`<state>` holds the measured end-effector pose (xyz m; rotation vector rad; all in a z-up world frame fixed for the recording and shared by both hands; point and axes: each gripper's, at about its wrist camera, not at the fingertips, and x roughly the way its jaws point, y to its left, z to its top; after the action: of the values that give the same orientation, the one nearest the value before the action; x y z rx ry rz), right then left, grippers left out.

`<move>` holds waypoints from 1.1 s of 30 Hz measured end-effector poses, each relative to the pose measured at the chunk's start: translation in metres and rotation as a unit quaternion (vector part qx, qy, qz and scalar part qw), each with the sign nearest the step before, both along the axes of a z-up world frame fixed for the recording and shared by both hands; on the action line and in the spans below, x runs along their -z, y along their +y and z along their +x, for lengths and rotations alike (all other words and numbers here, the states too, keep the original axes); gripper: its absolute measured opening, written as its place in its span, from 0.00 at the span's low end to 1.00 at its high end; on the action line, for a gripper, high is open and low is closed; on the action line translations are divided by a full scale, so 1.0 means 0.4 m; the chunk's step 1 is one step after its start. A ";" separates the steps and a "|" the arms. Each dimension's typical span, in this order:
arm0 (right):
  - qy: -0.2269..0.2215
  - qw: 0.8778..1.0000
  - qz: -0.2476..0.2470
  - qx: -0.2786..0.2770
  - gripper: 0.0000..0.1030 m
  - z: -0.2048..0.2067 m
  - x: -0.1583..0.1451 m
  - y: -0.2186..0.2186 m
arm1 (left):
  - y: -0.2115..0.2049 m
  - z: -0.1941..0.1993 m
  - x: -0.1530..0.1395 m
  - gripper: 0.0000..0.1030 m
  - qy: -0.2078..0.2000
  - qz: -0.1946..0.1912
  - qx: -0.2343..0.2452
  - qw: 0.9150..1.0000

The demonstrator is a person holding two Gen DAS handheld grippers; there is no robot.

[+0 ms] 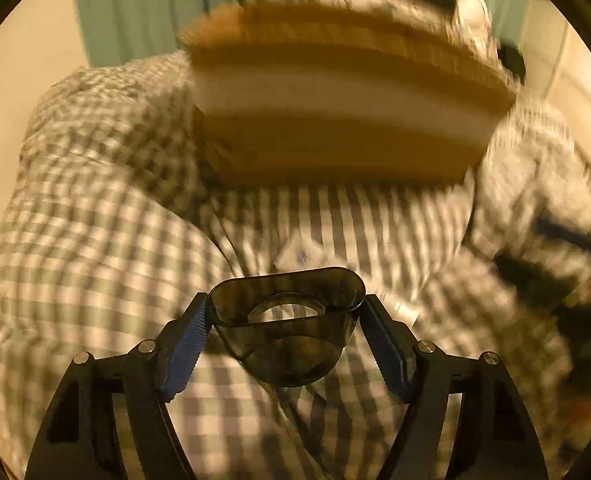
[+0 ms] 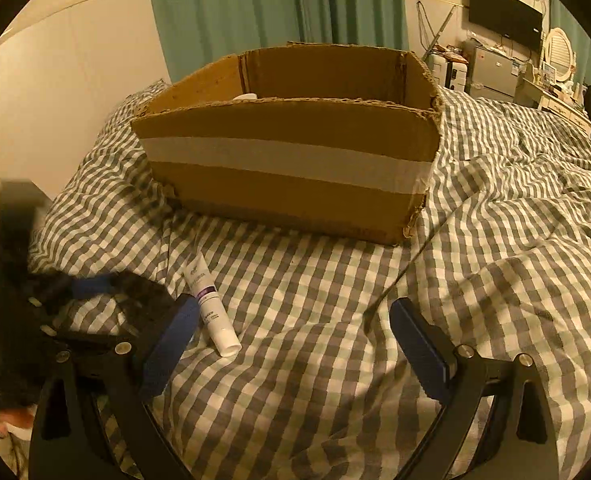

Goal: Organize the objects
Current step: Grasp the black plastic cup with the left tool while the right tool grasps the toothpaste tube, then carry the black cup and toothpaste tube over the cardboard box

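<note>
My left gripper [image 1: 285,312] is shut on a smoky translucent cup [image 1: 287,324], held above the checked bedcover. The open cardboard box [image 1: 335,120] with a white tape band stands ahead of it; this view is motion-blurred. In the right wrist view the same box [image 2: 295,160] stands on the bed ahead. My right gripper [image 2: 293,320] is open and empty above the cover. A white tube with a purple label [image 2: 209,304] lies beside its left finger. The left gripper [image 2: 55,320] shows blurred at the left edge.
The grey-and-white checked bedcover [image 2: 495,240] is rumpled. Teal curtains [image 2: 275,8] hang behind the box. A TV [image 2: 503,12], a small fridge [image 2: 491,72] and a cluttered desk [image 2: 555,96] stand at the far right. A white wall [image 2: 75,80] is at the left.
</note>
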<state>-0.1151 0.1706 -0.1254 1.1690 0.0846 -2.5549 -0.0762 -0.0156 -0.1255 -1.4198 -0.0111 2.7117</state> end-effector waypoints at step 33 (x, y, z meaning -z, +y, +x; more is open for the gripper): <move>0.025 0.997 0.057 -0.044 0.22 0.063 -0.036 -0.146 | -0.076 0.066 -0.137 0.74 0.067 -0.017 -0.018 0.997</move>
<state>-0.0900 0.1121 -0.1109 1.1158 0.2919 -2.5308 -0.0499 -0.0460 -0.0707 -1.2556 0.0168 2.8437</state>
